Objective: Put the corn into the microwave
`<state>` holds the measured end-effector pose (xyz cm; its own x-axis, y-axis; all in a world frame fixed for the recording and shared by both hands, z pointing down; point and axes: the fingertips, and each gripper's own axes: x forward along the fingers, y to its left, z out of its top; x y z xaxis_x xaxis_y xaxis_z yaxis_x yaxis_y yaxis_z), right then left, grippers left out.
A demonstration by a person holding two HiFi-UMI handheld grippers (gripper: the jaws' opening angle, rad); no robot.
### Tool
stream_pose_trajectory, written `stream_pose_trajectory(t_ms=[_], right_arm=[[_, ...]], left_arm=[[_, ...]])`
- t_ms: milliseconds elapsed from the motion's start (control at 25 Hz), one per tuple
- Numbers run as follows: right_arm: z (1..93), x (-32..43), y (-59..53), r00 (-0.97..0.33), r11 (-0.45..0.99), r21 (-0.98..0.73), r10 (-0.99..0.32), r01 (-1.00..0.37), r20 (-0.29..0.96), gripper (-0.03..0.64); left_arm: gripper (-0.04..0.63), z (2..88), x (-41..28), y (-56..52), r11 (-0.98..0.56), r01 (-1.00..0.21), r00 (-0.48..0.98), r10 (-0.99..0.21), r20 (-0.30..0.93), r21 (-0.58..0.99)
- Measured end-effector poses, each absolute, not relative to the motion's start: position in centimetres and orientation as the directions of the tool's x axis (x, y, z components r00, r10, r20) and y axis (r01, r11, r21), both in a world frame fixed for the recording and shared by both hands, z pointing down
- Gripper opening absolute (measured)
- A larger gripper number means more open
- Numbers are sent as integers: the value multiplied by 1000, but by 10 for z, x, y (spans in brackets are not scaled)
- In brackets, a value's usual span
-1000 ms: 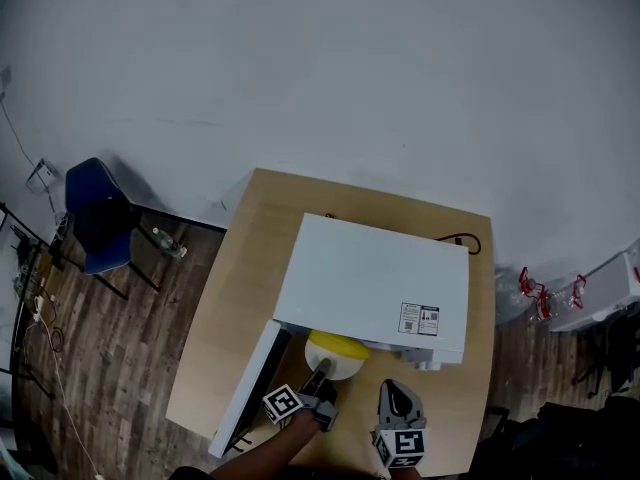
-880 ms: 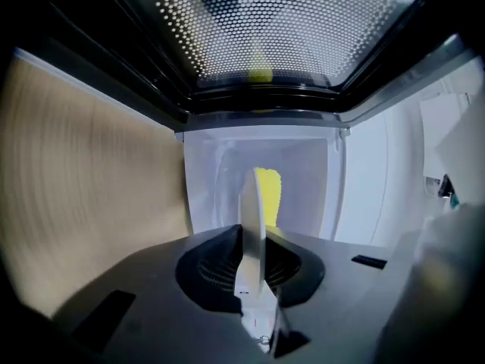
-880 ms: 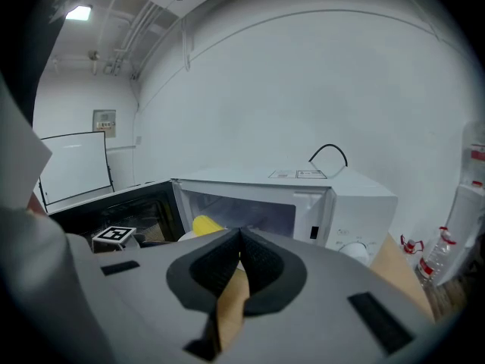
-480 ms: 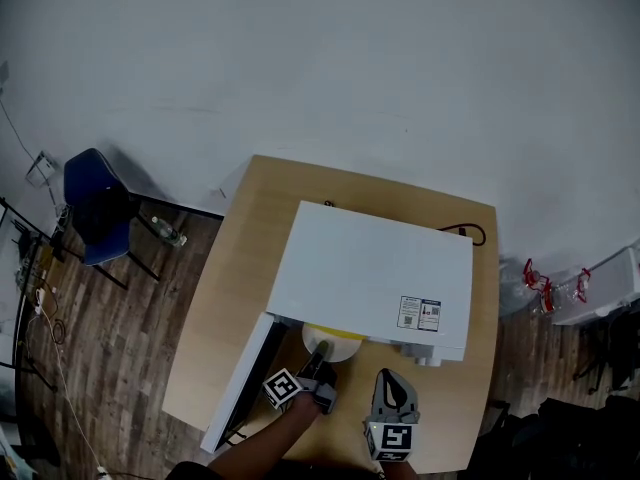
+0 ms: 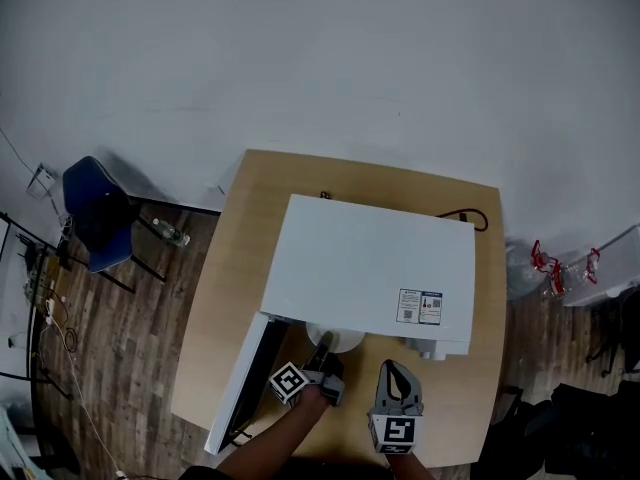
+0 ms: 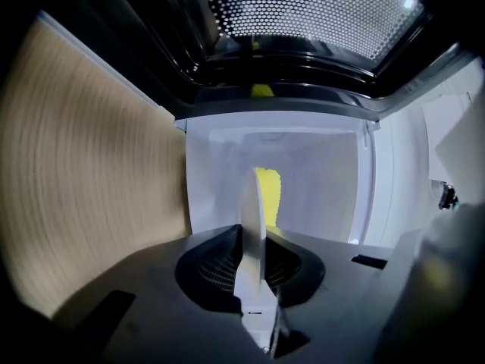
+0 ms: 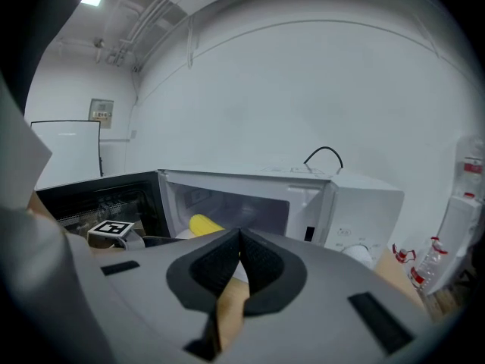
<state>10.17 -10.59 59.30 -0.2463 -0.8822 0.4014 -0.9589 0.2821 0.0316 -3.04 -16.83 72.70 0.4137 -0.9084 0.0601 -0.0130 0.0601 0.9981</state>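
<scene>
Corn rides on plate, straight ahead of left gripper, fingers clamped on plate rim, partway into microwave. Right gripper fingers closed, empty, farther off.

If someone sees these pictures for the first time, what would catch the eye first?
A white microwave stands on the wooden table, its door open to the left. The left gripper holds a white plate by its rim, yellow corn on it, at the oven's opening; the right gripper hangs shut beside it.

The microwave looks smooth white-painted metal, the table matt pale wood.
</scene>
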Motion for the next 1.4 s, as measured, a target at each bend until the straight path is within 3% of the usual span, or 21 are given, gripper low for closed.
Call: stream_pose_trajectory(t_ms=[560,1040,1280,1400], right_arm=[[609,100,-96,-293,339,47,-868,-940,402,60],[617,103,-83,-311,371,67,-854,-926,417,60],[619,104,-82,-313,368,57,-854,-928,417,60],[617,103,-83,-310,359,45,-857,-932,413,60]], left_arm=[[32,739,-28,-181,146,46,396,-911,117,988],[40,748,-16,-187,167,-23,447,-880,159,986],[148,738,-15,-195,114,-21,452,-885,111,993],[166,743,-19,-193,122,-38,451,-884,126,992]])
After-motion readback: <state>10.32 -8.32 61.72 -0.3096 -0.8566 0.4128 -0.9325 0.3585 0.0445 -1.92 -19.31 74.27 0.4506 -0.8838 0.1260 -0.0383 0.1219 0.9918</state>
